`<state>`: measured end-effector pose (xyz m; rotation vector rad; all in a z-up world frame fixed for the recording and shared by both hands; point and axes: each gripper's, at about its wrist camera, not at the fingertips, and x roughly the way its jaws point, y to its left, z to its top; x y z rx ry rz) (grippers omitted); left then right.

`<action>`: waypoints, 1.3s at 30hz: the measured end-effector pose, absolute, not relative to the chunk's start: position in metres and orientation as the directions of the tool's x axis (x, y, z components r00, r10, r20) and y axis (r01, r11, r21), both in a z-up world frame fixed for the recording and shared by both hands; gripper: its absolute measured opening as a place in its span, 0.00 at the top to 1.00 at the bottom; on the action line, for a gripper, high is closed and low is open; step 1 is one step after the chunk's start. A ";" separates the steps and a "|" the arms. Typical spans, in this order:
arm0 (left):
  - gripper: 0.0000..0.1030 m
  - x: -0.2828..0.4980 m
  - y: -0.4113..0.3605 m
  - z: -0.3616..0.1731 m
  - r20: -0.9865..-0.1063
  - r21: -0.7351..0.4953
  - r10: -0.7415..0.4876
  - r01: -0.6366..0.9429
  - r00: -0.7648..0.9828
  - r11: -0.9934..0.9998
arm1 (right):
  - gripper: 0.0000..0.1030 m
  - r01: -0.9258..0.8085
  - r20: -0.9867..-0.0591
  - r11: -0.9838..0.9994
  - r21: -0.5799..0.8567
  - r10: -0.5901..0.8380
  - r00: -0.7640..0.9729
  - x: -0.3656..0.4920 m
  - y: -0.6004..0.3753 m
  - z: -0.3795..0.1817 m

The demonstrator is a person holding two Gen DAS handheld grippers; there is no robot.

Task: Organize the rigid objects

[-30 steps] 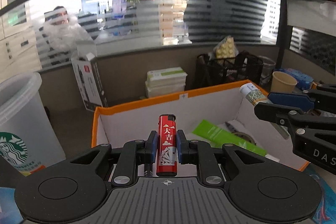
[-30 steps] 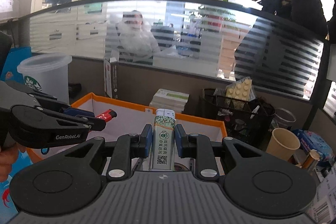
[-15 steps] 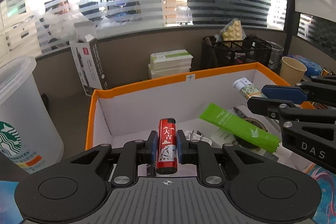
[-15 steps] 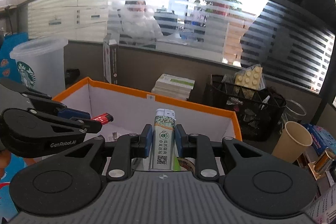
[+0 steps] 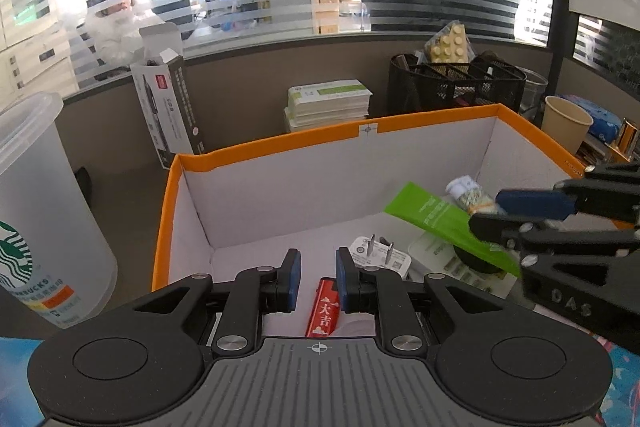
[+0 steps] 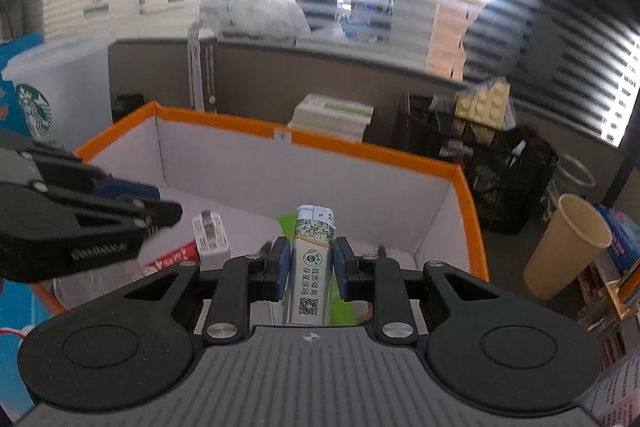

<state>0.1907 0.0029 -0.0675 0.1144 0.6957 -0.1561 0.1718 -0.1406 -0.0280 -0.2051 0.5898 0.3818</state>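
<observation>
An orange-rimmed white box (image 5: 280,143) (image 6: 360,147) lies under both grippers. My left gripper (image 5: 318,273) is open above the box, and the red lighter (image 5: 325,309) lies loose below its jaws on the box floor; it also shows in the right wrist view (image 6: 170,261). My right gripper (image 6: 308,261) holds a white-and-green lighter (image 6: 313,259) upright over the box, with a small gap at each pad. The box also holds a green tube (image 5: 444,223), a white plug adapter (image 5: 380,253) (image 6: 210,237) and a roll of tape, mostly hidden.
A Starbucks cup (image 5: 36,211) stands left of the box. Behind it are a black carton (image 5: 168,115), stacked booklets (image 5: 328,103), a black mesh organiser (image 5: 460,87) and a paper cup (image 5: 566,123) (image 6: 564,243). The right gripper's body (image 5: 568,239) reaches in from the right.
My left gripper opened and the red lighter dropped onto the box floor. Both grippers moved forward and lower over the box. The right gripper's jaws have loosened around its lighter.
</observation>
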 end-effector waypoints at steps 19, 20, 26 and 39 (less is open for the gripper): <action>0.46 0.154 0.008 -0.038 -0.555 0.088 -0.077 0.151 0.828 0.985 | 0.48 -0.370 -0.465 0.926 -0.078 0.294 0.835 0.128 -0.150 0.004; 0.42 0.151 0.008 -0.035 -0.550 0.088 -0.076 0.148 0.832 0.985 | 0.39 -0.369 -0.458 0.926 -0.081 0.294 0.839 0.123 -0.149 0.006; 0.03 0.121 0.016 -0.019 -0.482 0.122 -0.015 0.084 0.876 0.989 | 0.00 -0.335 -0.368 0.938 -0.093 0.280 0.887 0.087 -0.148 0.020; 0.00 0.072 0.029 0.006 -0.420 0.105 -0.010 0.060 0.908 0.993 | 0.00 -0.295 -0.287 0.954 -0.060 0.266 0.920 0.033 -0.152 0.039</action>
